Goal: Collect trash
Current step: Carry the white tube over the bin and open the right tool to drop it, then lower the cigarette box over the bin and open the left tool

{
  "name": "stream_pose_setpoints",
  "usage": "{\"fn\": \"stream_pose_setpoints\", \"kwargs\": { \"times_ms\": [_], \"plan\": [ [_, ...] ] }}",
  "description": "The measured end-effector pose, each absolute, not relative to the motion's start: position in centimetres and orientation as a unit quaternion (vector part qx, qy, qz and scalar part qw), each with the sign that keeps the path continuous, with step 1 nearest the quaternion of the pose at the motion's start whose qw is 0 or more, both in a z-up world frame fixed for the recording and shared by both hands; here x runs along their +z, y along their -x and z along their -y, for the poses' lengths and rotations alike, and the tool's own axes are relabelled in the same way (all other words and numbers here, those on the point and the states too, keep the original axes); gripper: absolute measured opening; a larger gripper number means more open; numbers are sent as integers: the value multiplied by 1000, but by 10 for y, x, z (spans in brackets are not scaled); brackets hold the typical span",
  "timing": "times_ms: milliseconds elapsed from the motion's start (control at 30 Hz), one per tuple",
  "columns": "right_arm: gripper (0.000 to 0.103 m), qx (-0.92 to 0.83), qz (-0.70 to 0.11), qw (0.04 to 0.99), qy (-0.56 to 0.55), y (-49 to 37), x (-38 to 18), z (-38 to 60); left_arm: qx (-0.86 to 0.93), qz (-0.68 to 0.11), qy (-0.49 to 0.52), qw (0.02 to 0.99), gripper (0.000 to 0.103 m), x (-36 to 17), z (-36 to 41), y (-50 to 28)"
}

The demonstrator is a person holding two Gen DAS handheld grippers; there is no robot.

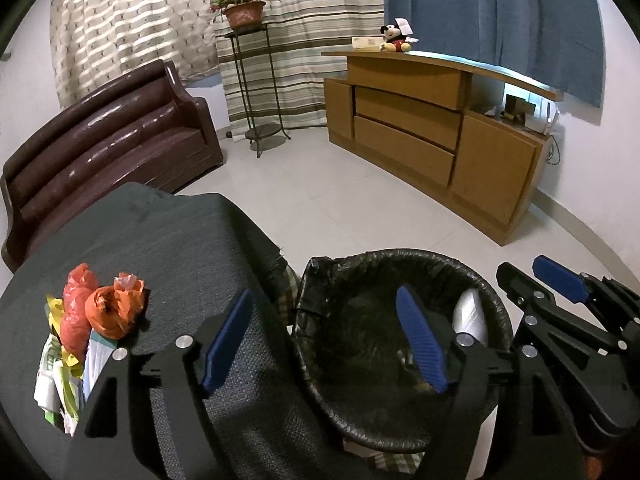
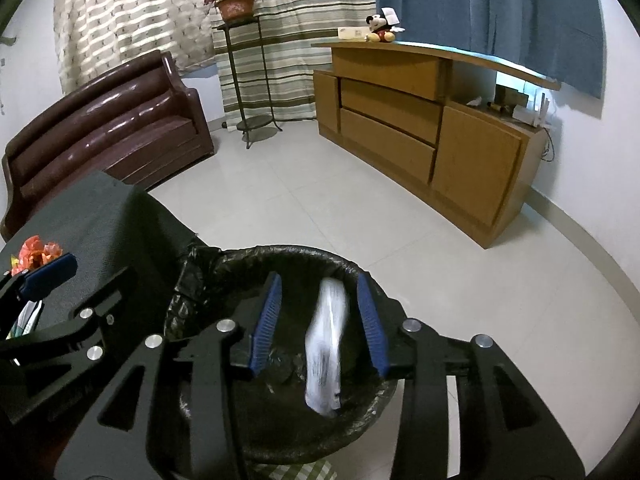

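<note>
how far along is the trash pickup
Partly done. A white wrapper is dropping, blurred, between the open right gripper fingers into the lined bin, which looks otherwise mostly empty. The left gripper is open and holds nothing. Left: the orange bags and paper scraps on the dark table.

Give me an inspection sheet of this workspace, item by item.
Surface: dark cloth-covered table, bare toward its far end.
Job's things: lined trash bin beside the table; blurred white wrapper over its opening; orange bags and paper scraps on the table.
Clutter: nothing seen.
Grippers: left gripper open; right gripper open above the bin, touching nothing.
Cables: wire beside the wooden cabinet.
Surroundings: sofa, plant stand, curtains.
</note>
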State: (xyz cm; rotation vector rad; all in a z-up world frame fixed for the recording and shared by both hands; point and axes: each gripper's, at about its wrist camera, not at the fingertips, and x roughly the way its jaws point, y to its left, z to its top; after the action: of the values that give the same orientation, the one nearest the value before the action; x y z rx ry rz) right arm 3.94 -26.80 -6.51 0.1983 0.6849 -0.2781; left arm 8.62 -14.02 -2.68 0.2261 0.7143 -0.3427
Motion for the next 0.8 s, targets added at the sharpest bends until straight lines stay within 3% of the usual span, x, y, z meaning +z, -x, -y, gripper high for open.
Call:
{"fn": "stream_pose_setpoints", "kwargs": {
  "times_ms": [800],
  "plan": [
    [40,-124,-340,928,-91,-33,-56,236,-131,-339,-87,928,74,-4,90,-76]
  ]
}}
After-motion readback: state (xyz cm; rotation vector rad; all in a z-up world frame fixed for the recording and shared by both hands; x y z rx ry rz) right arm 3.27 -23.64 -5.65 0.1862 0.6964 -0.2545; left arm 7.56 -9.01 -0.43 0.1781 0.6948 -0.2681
